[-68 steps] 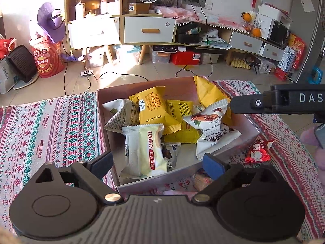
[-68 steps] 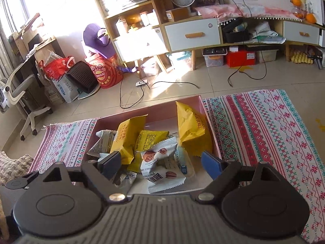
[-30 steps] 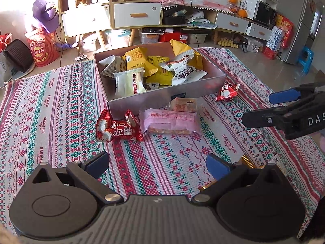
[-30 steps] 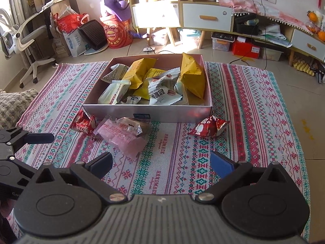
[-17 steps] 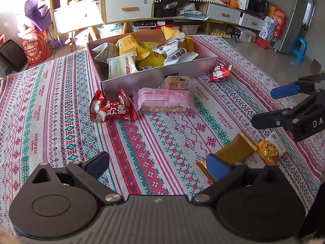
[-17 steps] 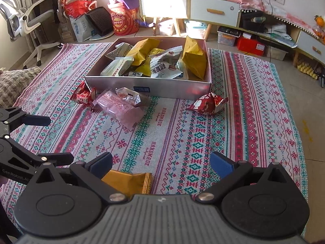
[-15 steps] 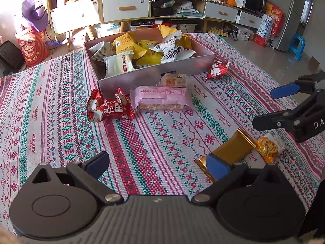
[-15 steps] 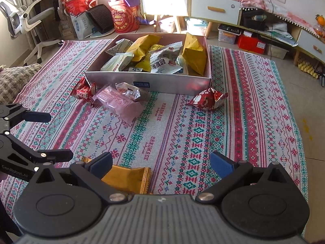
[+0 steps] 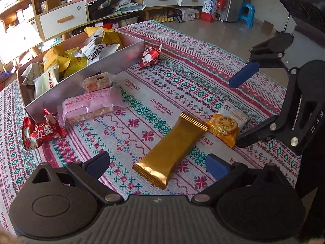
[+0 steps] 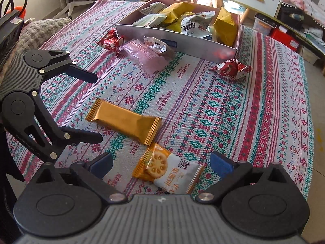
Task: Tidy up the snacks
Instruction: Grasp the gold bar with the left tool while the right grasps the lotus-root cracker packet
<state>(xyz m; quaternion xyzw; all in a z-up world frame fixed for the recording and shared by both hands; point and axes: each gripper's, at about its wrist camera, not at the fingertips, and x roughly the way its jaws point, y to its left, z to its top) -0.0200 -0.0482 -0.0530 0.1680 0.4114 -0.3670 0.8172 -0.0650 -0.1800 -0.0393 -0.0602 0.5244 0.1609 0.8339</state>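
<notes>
Whereas both grippers hovered over the box a couple of seconds ago, they have now drawn back to the near edge of the worktop, which is covered by a patterned cloth. The left gripper has its fingers spread wide and empty, with the gold wrapper bar lying flat between and just ahead of them. The right gripper is likewise wide apart and holds nothing; the lotus-root biscuit packet lies between its fingers, touching one end of the gold bar.

The box stands at the far side of the cloth, already holding a loose pile of packets. Still outside it:

- pink packet, lying against the box's near wall
- small clear packet, resting on the pink one and against the wall
- red packet, near the box's left corner
- second red packet, beside the box's right corner

Judgement: the retreat has brought two more loose snacks into reach, one framed by each gripper. Each gripper appears positioned for a pick, the gold bar on the left and the biscuit packet on the right. Six items remain to be boxed, so the task is partly done.
</notes>
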